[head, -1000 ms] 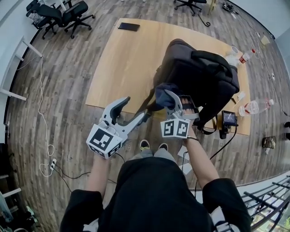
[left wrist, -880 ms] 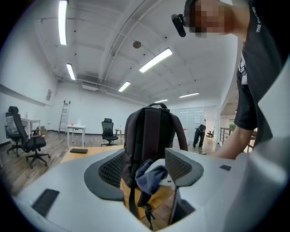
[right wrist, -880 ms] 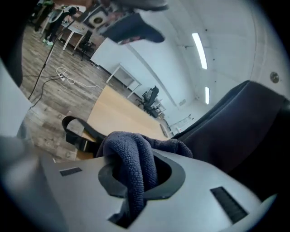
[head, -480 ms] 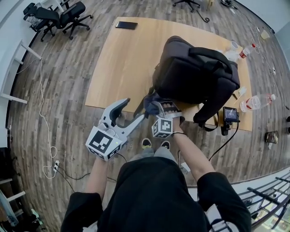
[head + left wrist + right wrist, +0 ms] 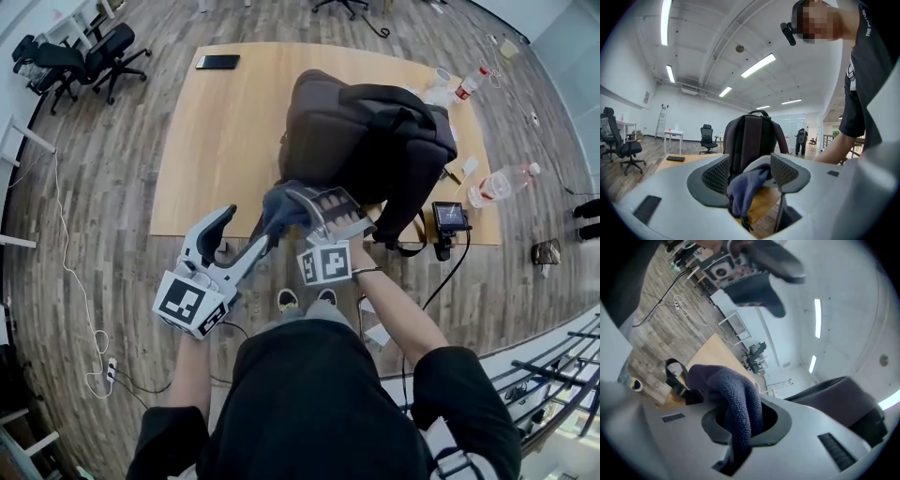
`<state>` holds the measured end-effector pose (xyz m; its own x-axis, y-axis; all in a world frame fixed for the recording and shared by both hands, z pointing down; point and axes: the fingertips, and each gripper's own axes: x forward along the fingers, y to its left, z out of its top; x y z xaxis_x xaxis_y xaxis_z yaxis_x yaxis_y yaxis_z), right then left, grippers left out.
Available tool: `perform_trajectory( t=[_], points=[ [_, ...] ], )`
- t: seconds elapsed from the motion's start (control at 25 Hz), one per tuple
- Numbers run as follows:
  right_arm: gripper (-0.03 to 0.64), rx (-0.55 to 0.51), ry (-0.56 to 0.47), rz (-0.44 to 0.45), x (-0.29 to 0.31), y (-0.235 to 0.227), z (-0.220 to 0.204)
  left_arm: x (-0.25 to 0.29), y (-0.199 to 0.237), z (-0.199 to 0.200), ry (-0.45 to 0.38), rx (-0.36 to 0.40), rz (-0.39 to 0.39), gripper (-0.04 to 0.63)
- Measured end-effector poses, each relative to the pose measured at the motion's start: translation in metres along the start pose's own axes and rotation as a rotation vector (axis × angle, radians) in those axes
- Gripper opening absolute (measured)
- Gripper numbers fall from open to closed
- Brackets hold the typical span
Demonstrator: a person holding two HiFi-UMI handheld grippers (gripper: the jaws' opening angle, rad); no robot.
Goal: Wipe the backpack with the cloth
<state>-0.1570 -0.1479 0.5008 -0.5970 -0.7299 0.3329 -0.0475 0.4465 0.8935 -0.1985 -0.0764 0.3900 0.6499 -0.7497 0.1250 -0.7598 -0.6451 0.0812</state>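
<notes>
While the right gripper (image 5: 298, 202) clamps the cloth (image 5: 277, 214) and the left gripper (image 5: 246, 230) holds its fingers wide, the dangling end between them, a snag there could pull it free.

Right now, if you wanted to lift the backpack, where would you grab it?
Probably the loop handle on top of the backpack, coming down from above. The backpack stands upright on the table, so that loop sticks up free and looks thin enough for jaws to close round. The left gripper has its jaws apart.
</notes>
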Motion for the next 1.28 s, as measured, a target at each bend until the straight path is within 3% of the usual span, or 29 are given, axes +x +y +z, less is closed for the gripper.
perform_trajectory(
  t=[0.16,0.36,0.48,0.68,0.88,1.08,1.28],
  points=[
    [0.034,-0.117,0.028,-0.244,-0.040,-0.110,0.000,0.004,-0.002,0.006,-0.021,0.005,-0.022,0.282],
    [0.034,-0.238,0.078,-0.470,-0.091,-0.221,0.003,0.009,-0.004,0.010,-0.029,0.008,-0.036,0.282],
    [0.034,-0.153,0.132,-0.485,-0.095,-0.260,-0.015,0.012,-0.003,0.015,-0.043,0.013,-0.040,0.282],
    [0.034,-0.178,0.099,-0.477,-0.081,-0.227,-0.006,0.014,-0.004,0.018,-0.055,0.010,-0.041,0.282],
    [0.034,-0.126,0.061,-0.375,-0.057,-0.168,-0.001,0.012,0.001,0.013,-0.041,0.005,-0.035,0.282],
    [0.034,-0.081,0.098,-0.117,-0.009,-0.057,-0.023,0.012,0.004,0.009,-0.033,0.002,-0.032,0.282],
    [0.034,0.058,0.184,0.133,0.030,0.048,-0.053,0.006,0.006,0.009,-0.022,0.000,-0.011,0.282]
  ],
)
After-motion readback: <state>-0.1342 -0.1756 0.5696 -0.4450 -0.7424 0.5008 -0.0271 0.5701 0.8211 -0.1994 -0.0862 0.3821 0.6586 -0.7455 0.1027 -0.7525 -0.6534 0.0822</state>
